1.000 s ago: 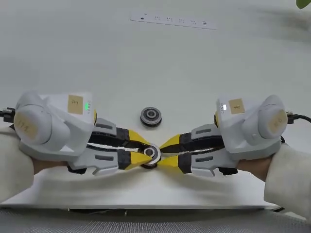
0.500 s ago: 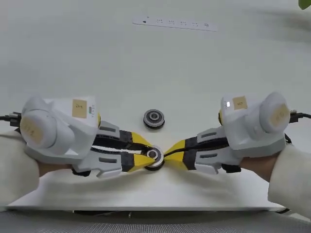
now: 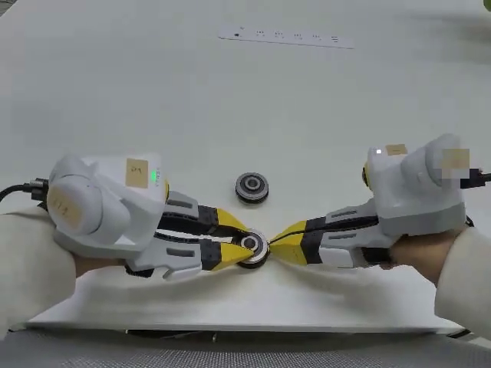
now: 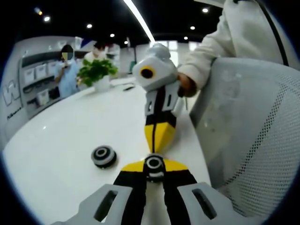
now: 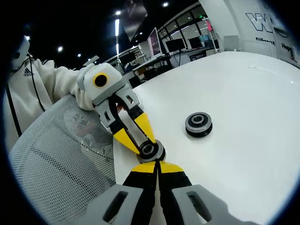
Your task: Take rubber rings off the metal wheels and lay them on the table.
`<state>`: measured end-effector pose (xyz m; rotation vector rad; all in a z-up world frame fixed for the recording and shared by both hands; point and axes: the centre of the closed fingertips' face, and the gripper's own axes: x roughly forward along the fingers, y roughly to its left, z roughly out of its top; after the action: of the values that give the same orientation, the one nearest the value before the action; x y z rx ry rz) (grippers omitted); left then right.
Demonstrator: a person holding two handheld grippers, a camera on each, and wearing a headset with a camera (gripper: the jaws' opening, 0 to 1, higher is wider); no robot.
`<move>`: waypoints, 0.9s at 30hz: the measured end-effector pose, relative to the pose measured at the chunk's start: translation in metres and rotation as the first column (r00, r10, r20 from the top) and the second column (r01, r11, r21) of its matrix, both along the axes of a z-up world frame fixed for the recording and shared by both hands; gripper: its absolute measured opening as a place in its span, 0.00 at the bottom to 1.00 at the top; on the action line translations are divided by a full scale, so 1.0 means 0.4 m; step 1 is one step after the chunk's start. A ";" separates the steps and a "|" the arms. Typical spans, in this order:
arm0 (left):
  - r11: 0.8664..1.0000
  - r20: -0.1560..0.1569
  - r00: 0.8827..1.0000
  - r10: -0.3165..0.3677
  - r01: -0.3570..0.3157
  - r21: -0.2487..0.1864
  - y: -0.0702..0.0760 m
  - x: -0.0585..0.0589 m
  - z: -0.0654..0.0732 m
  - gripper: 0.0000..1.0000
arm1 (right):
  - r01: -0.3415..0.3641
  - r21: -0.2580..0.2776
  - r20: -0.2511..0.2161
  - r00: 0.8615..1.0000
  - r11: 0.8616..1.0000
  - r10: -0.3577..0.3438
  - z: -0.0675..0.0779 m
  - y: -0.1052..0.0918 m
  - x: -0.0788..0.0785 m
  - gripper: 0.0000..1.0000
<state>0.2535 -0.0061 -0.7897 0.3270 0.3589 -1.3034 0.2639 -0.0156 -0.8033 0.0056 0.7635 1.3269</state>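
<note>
One wheel stays clamped in the left gripper; right gripper jaws have closed.

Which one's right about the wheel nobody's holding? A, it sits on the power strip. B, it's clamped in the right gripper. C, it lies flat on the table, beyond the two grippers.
C: the free wheel lies on the table, apart from the left gripper and right gripper, which meet at the held wheel.
</note>
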 end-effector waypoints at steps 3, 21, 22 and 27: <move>1.000 0.004 1.000 -0.002 0.002 0.003 0.000 0.000 0.000 0.13 | 0.017 0.017 -0.016 1.000 1.000 -0.017 0.008 -0.002 0.002 0.00; 1.000 0.022 1.000 -0.013 0.013 0.014 -0.005 -0.001 -0.001 0.13 | 0.057 0.059 -0.093 0.994 0.997 -0.051 0.028 0.007 -0.012 0.00; 1.000 0.021 1.000 -0.013 0.013 0.015 -0.006 -0.001 -0.001 0.13 | 0.057 0.059 -0.095 0.994 0.997 -0.051 0.028 0.008 -0.012 0.00; 1.000 0.021 1.000 -0.014 0.014 0.015 -0.007 -0.002 0.001 0.13 | 0.056 0.058 -0.098 0.994 0.997 -0.050 0.029 0.010 -0.015 0.00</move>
<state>0.2527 -0.0089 -0.7894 0.3559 0.3497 -1.3105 0.2581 -0.0114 -0.7918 0.1386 0.7985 1.3058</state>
